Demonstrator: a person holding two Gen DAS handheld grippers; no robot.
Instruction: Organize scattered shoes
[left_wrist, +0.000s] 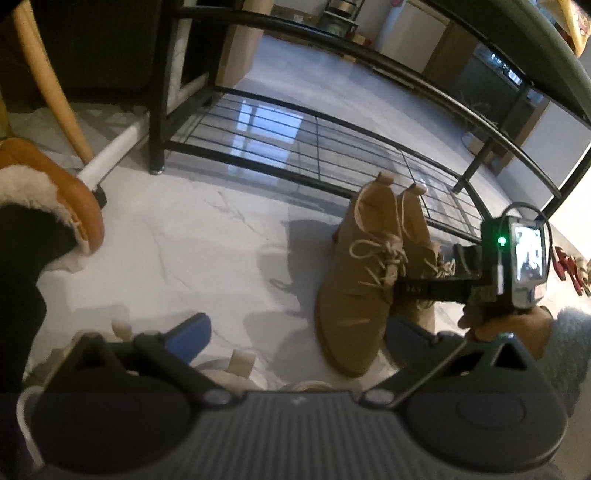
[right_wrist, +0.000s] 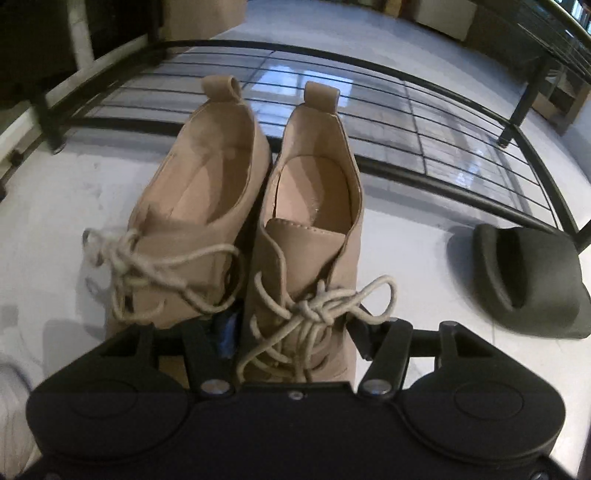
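Two tan suede lace-up shoes stand side by side on the white floor, heels toward a black wire shoe rack (right_wrist: 406, 110). In the right wrist view the left shoe (right_wrist: 199, 206) and the right shoe (right_wrist: 314, 221) fill the middle. My right gripper (right_wrist: 291, 332) has its fingers on either side of the right shoe's laced front, closed on it. In the left wrist view the pair (left_wrist: 362, 266) sits to the right, with the right gripper (left_wrist: 436, 288) on it. My left gripper (left_wrist: 295, 332) is open and empty above the floor, left of the shoes.
A black slipper (right_wrist: 532, 284) lies right of the pair. A tan fur-lined boot (left_wrist: 55, 195) is at the far left. Red shoes (left_wrist: 569, 266) lie at the far right. White shoes (left_wrist: 236, 369) sit under the left gripper. A wooden chair leg (left_wrist: 62, 96) stands behind.
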